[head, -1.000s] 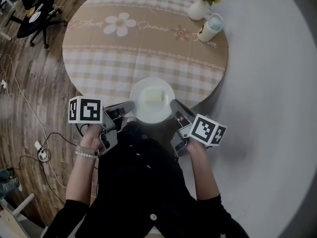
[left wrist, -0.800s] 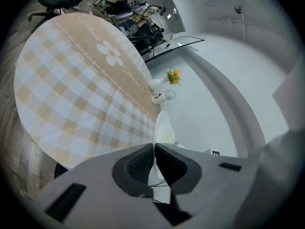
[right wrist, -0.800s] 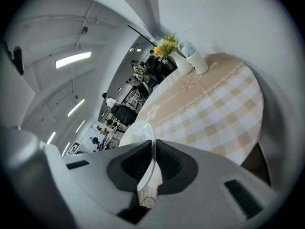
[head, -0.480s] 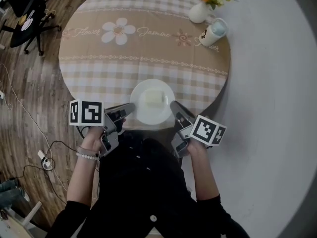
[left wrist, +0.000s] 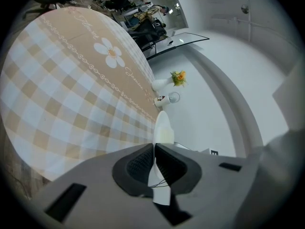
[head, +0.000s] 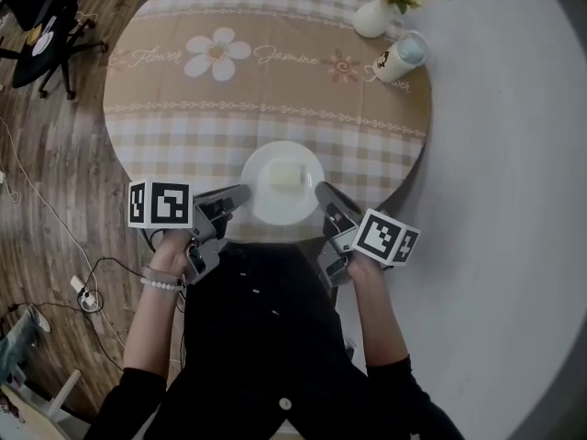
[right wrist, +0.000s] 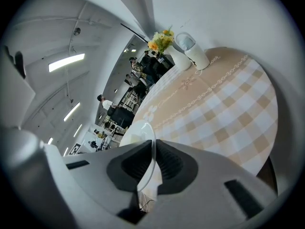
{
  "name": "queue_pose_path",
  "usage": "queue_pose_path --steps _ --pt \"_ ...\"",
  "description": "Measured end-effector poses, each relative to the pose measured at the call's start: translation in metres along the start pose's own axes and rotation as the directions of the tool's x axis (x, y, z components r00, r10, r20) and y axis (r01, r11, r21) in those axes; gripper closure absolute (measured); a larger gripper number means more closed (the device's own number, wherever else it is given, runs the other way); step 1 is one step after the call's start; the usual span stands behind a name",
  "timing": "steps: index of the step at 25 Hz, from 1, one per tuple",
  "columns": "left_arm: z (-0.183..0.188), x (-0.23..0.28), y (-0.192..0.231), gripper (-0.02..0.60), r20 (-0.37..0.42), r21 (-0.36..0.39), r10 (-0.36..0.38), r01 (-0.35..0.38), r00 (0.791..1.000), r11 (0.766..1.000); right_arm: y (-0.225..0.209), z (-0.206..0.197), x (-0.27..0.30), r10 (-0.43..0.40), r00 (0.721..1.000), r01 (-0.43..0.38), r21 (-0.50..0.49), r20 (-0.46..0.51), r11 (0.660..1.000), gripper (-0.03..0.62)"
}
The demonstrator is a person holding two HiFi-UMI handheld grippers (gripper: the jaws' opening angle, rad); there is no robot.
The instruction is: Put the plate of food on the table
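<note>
A wooden floor [head: 46, 172] lies on the left and a pale, smooth floor on the right. Between them stands a round desk [head: 165, 126] under a beige and white checked cloth printed with a large daisy and script lettering. An office chair [head: 41, 12] stands off the desk's far left edge. At the far right edge are a white vase [head: 371, 18] of yellow and orange flowers and, just beside it, a white mug [head: 401, 58].

The plate [head: 275, 204] is round, plain white and shallow, with a thin rim. It is at the middle of the desk's near edge, wholly over the cloth. No view shows whether it rests on the cloth or is held just above it. On its centre lies the food [head: 283, 174], one small pale yellow block.

The left gripper [head: 240, 195] has its jaws pinched on the plate's left rim, and the right gripper [head: 323, 193] has its jaws pinched on the right rim. In both gripper views the rim runs edge-on between the dark pads.

A second ago the plate's near rim hung out past the desk's near edge. Now the cloth shows all round the plate, so it has gone farther in over the desk. Both grips are unchanged.
</note>
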State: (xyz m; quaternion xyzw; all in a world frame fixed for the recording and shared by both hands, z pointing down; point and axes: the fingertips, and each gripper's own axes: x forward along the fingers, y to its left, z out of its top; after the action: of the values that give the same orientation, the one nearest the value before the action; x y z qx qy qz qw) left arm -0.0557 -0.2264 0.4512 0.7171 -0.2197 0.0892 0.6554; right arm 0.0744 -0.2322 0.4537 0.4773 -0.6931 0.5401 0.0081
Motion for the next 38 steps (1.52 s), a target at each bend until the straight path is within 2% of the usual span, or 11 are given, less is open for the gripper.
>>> queue_pose_path --steps 19,38 --pt "0.026 0.027 0.021 0.569 0.079 -0.084 0.048 -0.041 0.996 0.996 -0.026 0.027 0.04 0.014 0.991 -0.019 -0.032 -0.131 0.999 0.58" --pt "0.054 0.057 0.07 0.569 0.095 -0.143 0.082 -0.068 0.992 0.987 -0.065 0.036 0.093 -0.005 0.975 -0.001 -0.026 -0.222 1.0 0.58"
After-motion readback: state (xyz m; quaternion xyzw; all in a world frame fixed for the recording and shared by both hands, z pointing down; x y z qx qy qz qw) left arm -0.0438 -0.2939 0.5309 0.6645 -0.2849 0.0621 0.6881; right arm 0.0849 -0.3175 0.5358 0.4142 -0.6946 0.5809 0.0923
